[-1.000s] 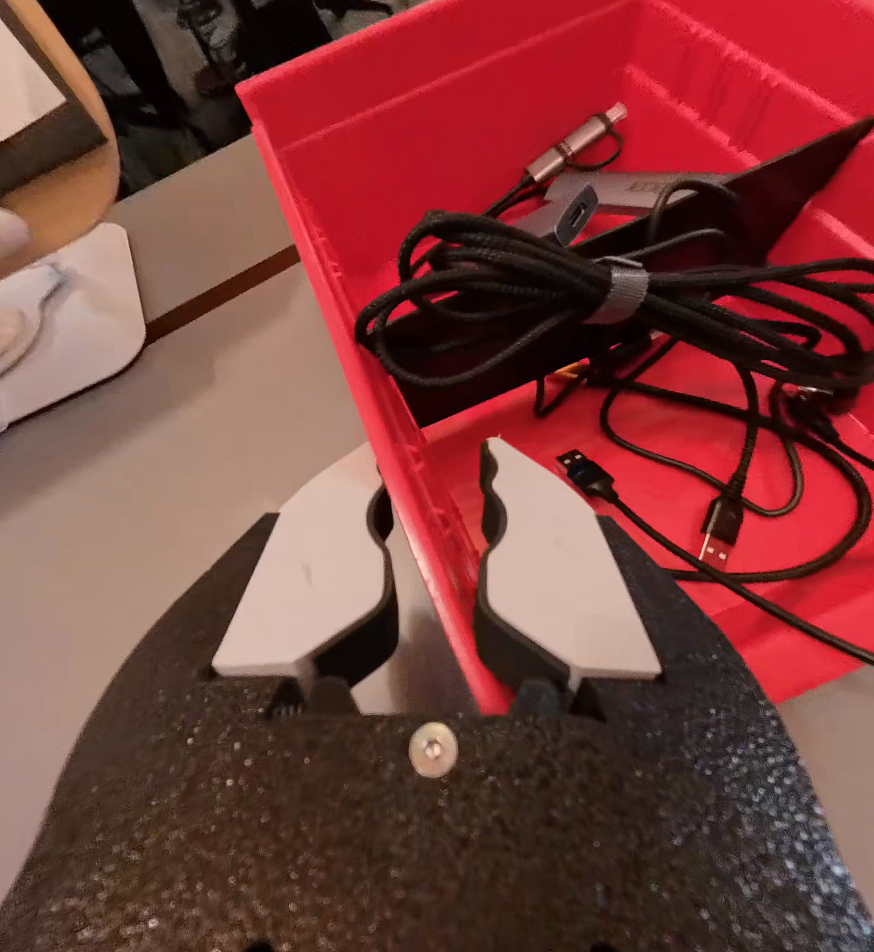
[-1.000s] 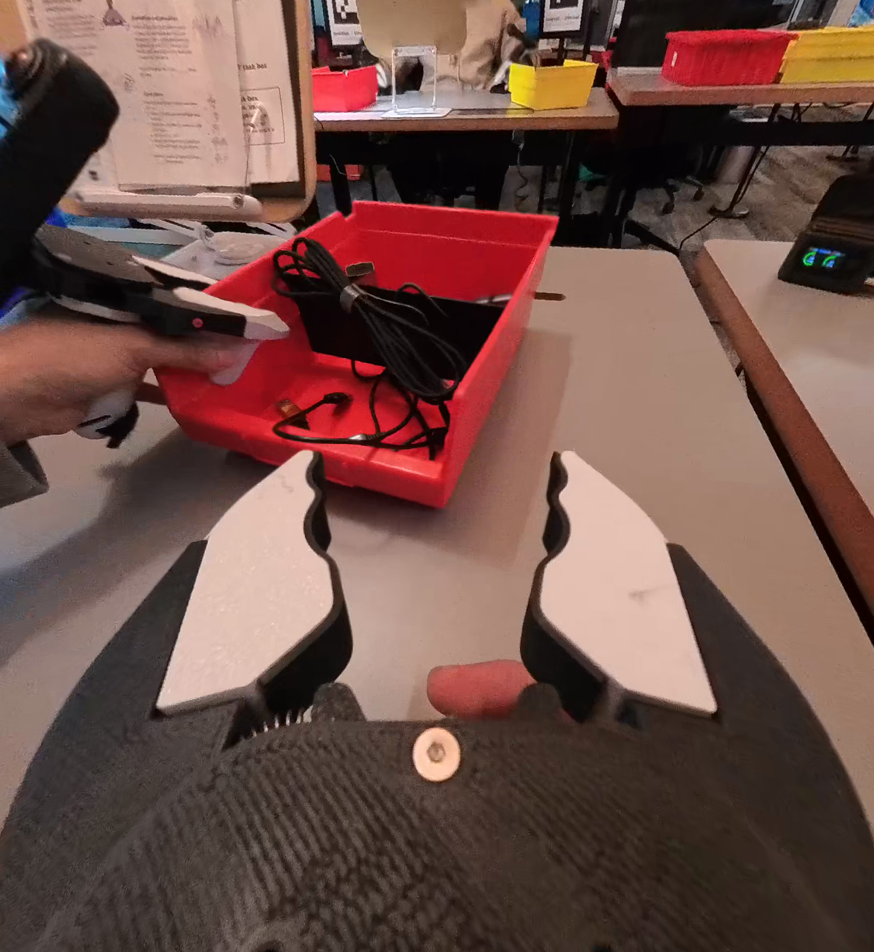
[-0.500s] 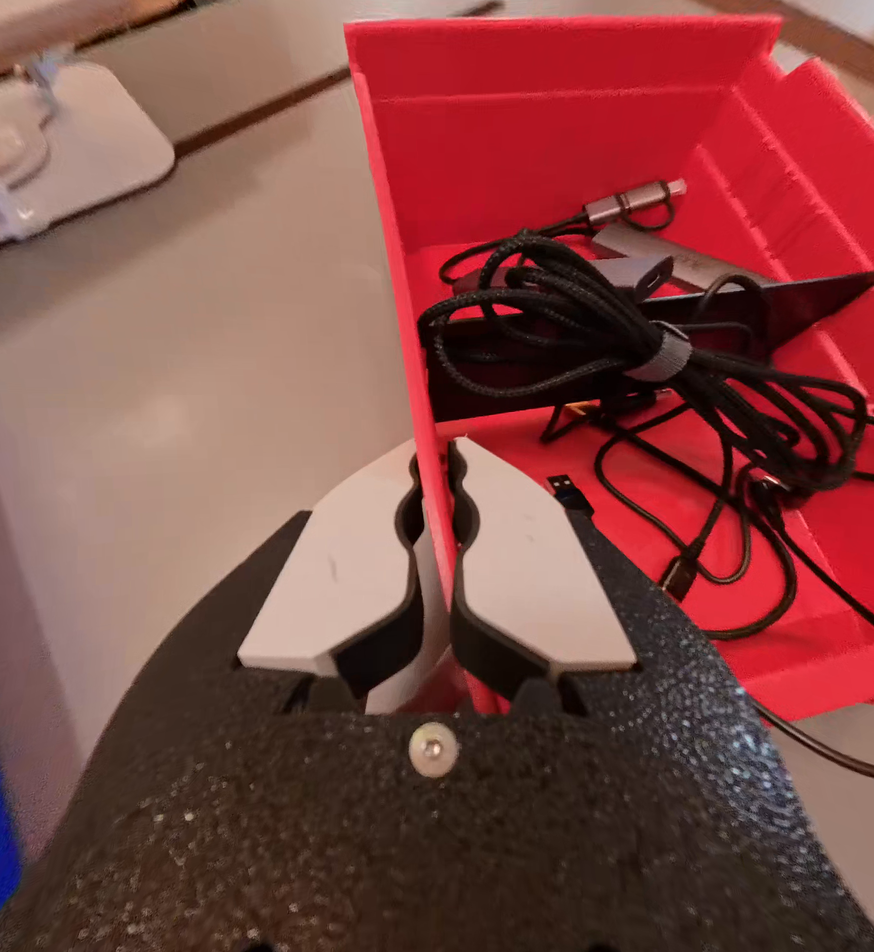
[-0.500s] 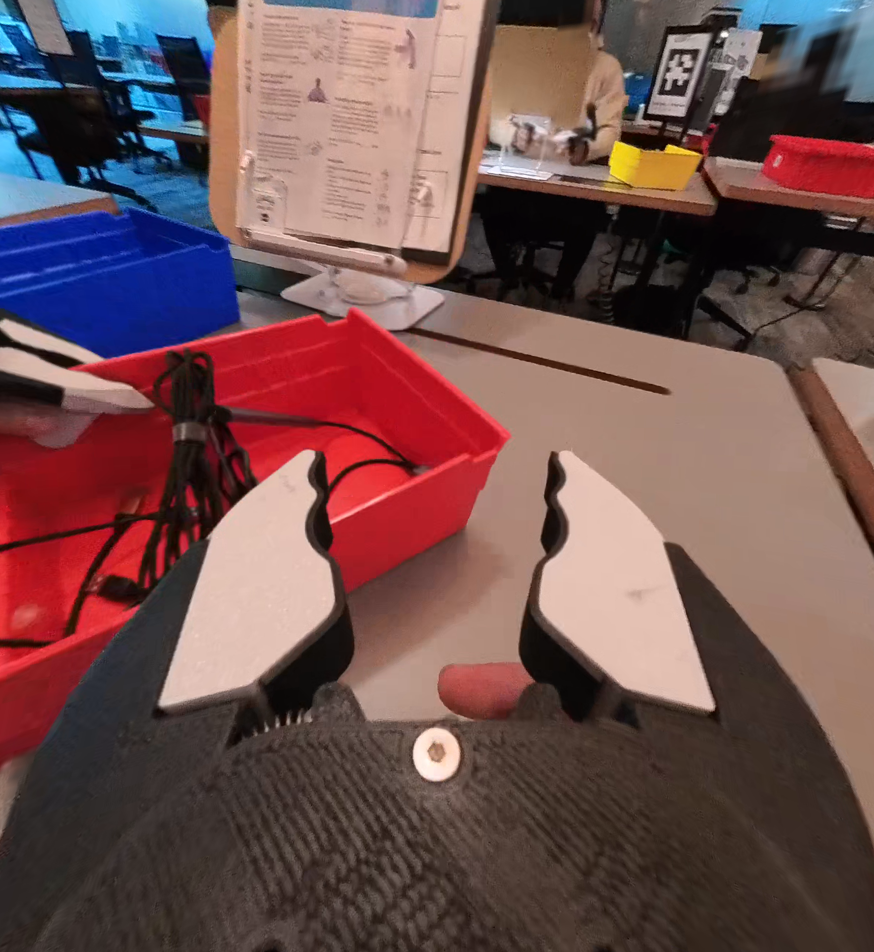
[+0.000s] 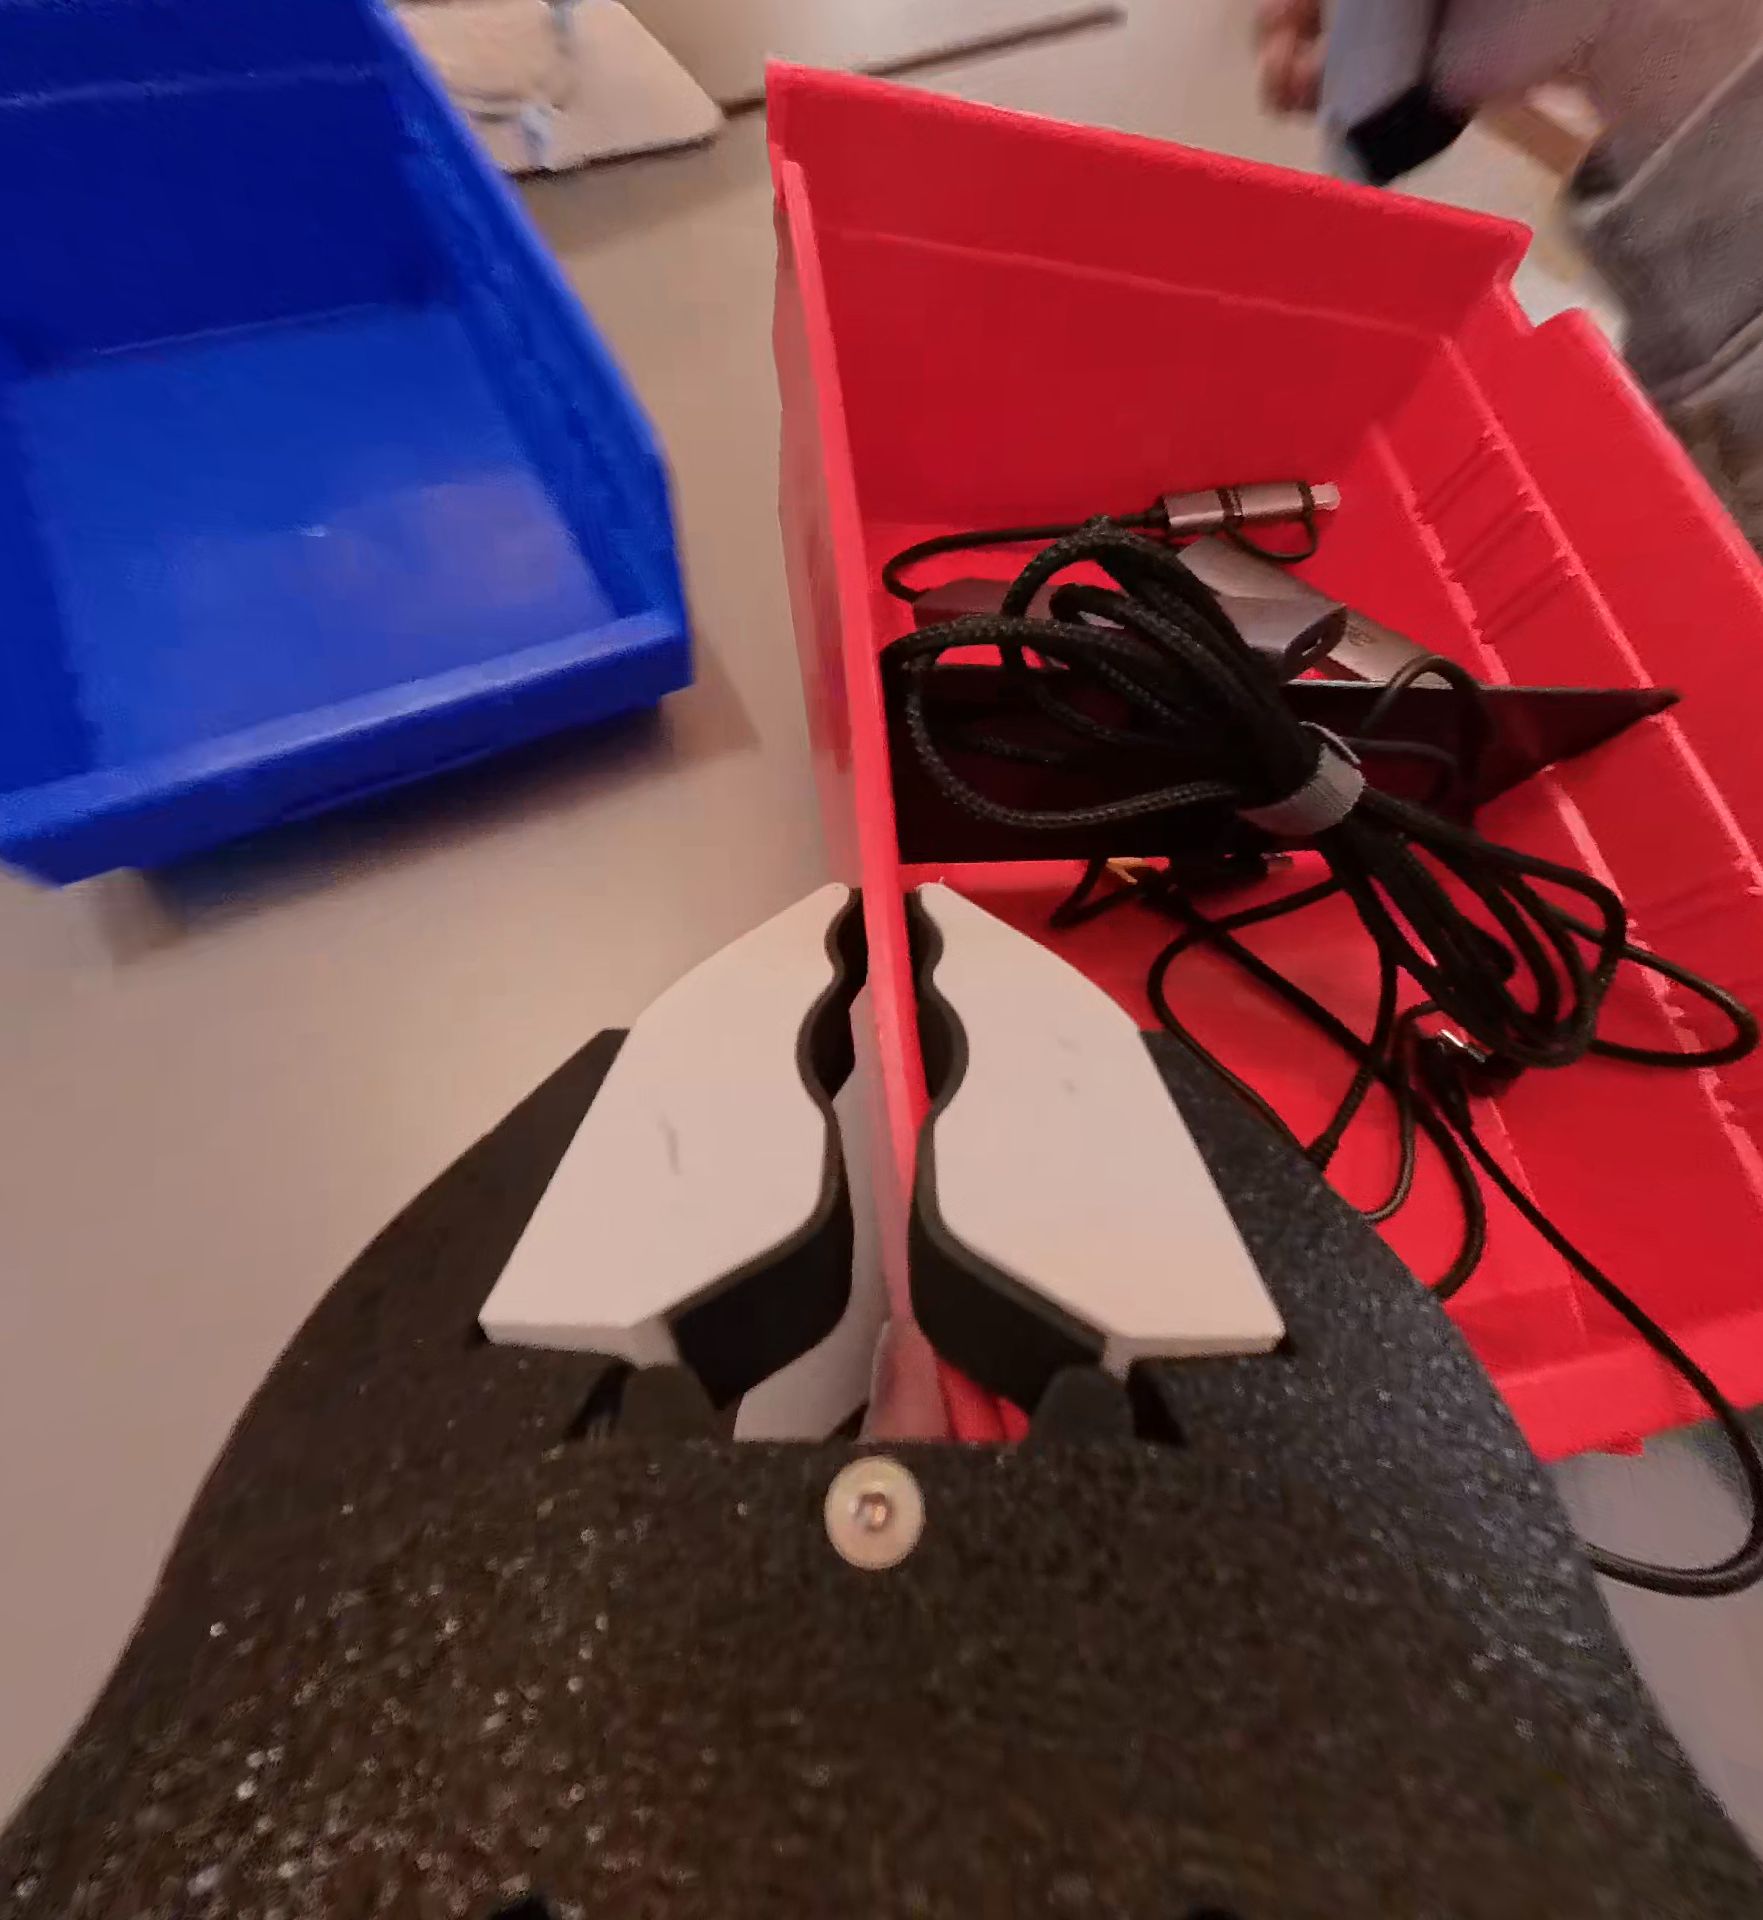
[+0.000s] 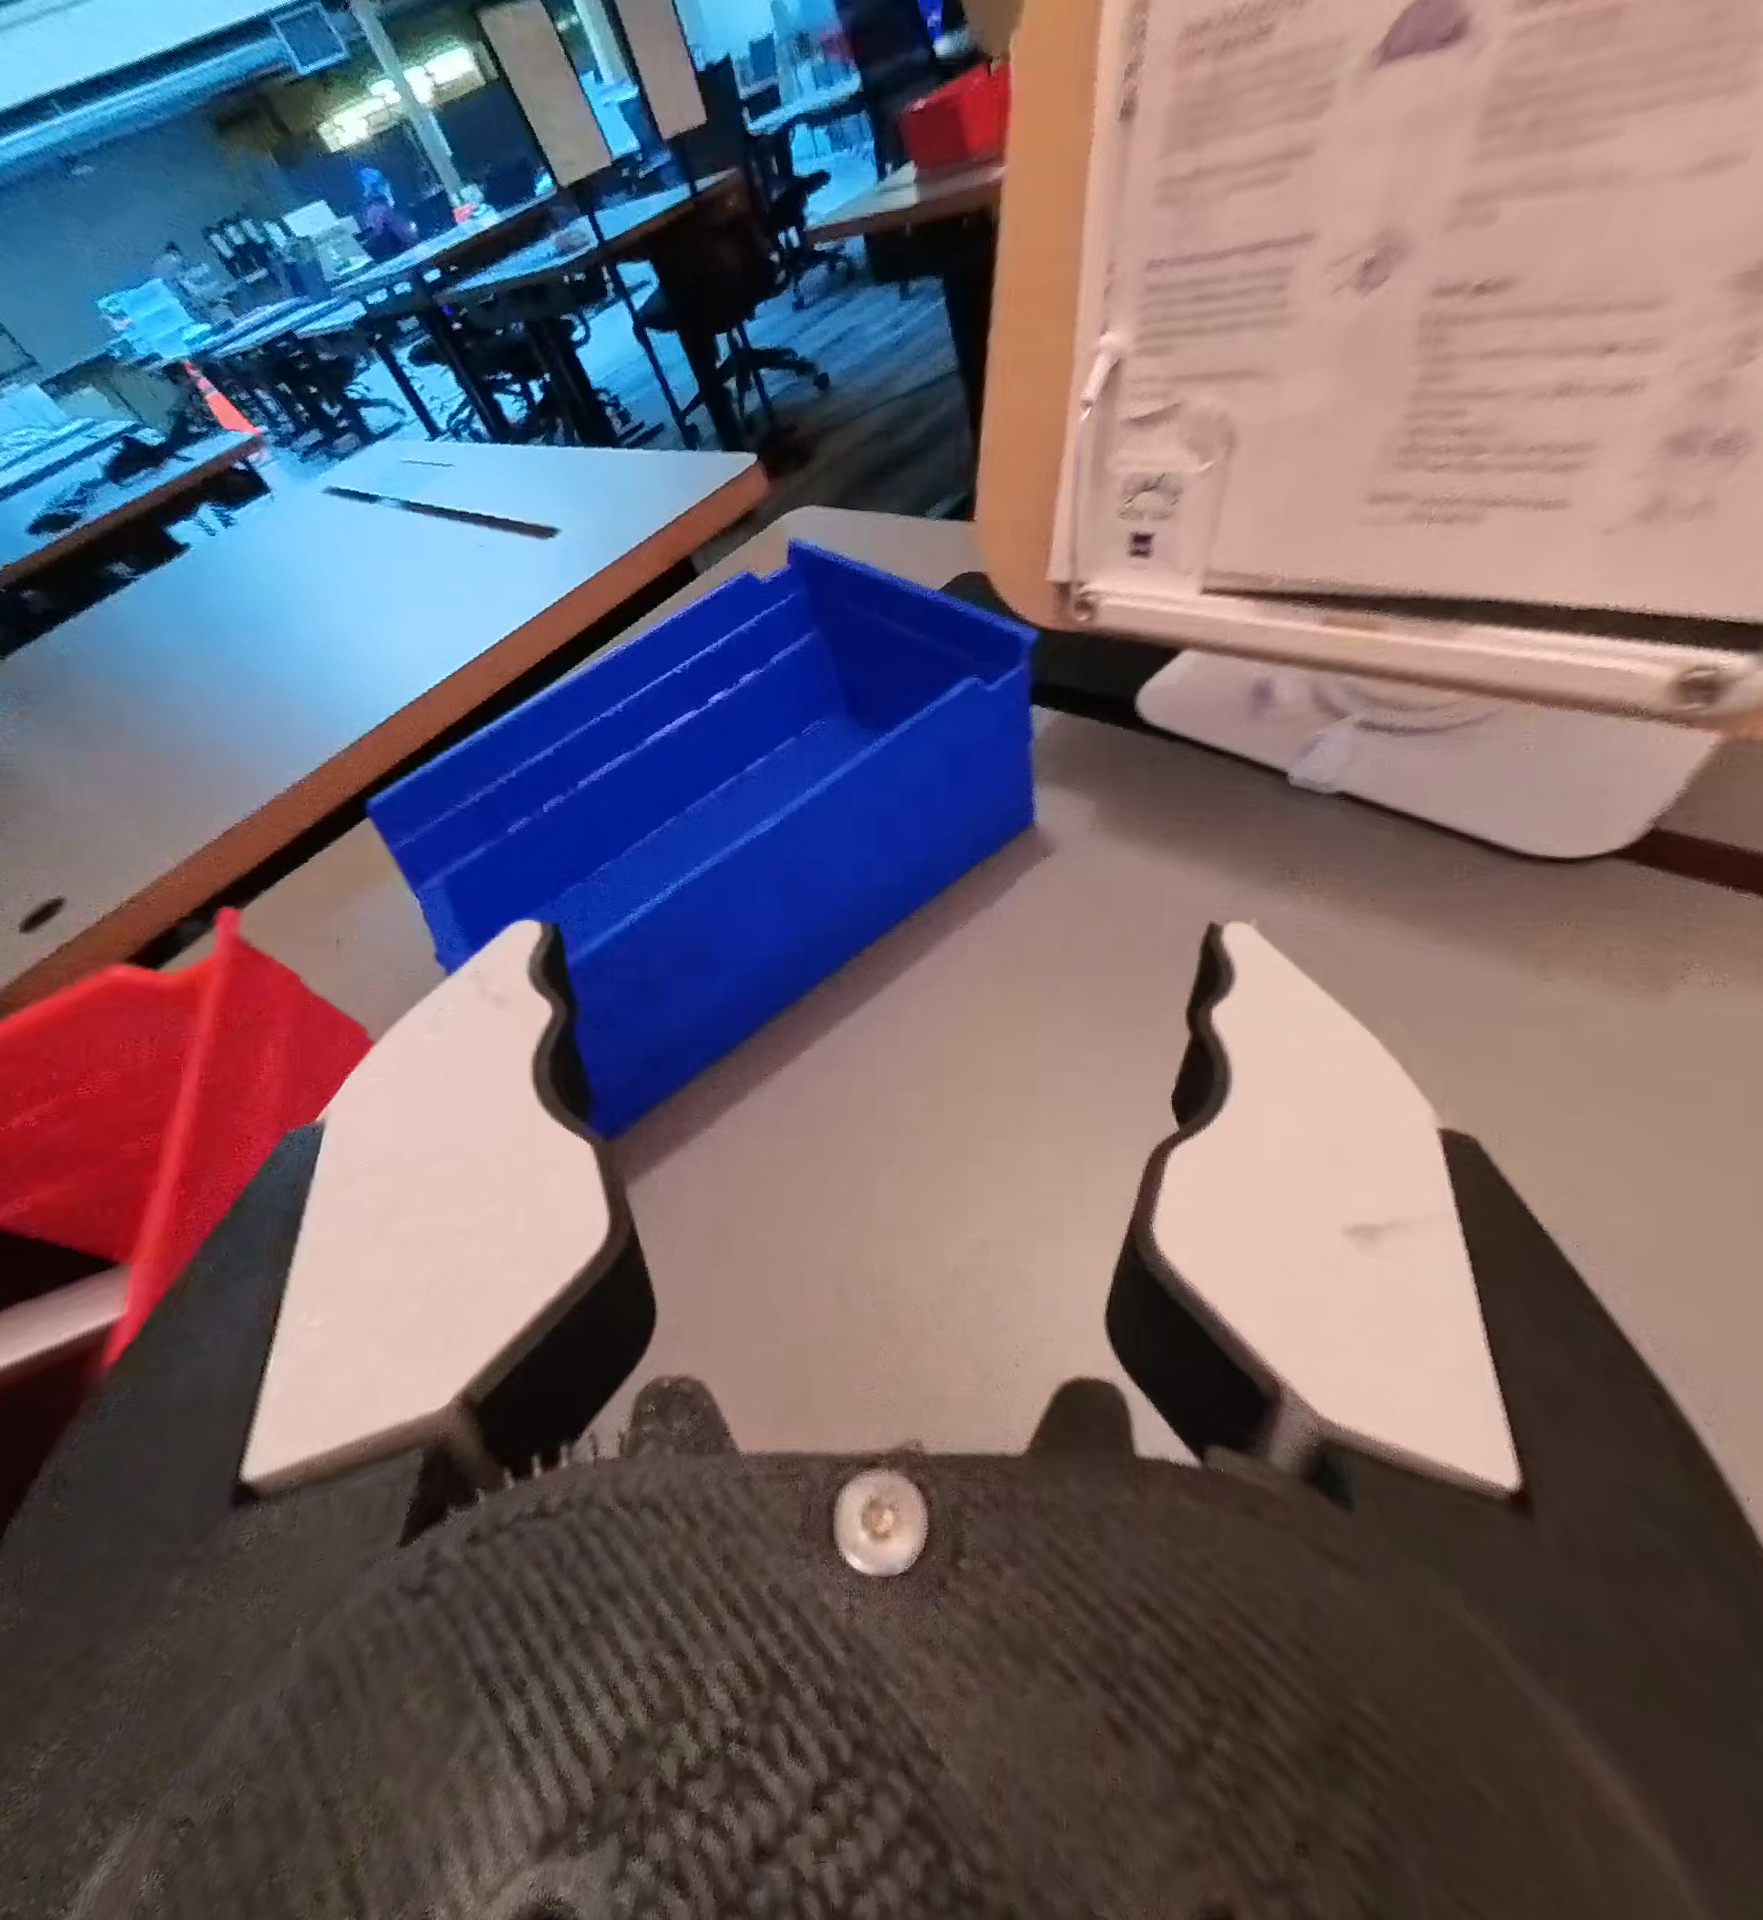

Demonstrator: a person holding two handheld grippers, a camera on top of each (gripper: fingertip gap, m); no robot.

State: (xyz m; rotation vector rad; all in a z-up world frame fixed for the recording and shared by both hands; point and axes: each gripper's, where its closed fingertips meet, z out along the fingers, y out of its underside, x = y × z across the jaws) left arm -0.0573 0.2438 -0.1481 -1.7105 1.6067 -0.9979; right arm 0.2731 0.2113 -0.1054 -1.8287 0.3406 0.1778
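Observation:
My left gripper (image 5: 882, 914) is shut on the left side wall of a red bin (image 5: 1116, 343), one finger outside and one inside. The bin holds a bundle of black cables (image 5: 1220, 748) with a grey strap, a grey adapter (image 5: 1261, 603) and a black divider (image 5: 1428, 727). One cable hangs over the bin's near edge onto the table. My right gripper (image 6: 882, 935) is open and empty above the grey table (image 6: 1376, 935), facing an empty blue bin (image 6: 752, 790). A corner of the red bin (image 6: 129, 1091) shows at its left.
The blue bin (image 5: 264, 499) stands just left of the red bin. A clipboard with papers (image 6: 1428, 312) on a white stand (image 6: 1428, 748) is behind the blue bin. A person's grey sleeve (image 5: 1729, 239) is beyond the red bin. Other tables and chairs lie farther off.
My left gripper closed on the red bin's wall and moved it toward the blue bin. My right gripper swung left, from the red bin to facing the blue bin, staying open.

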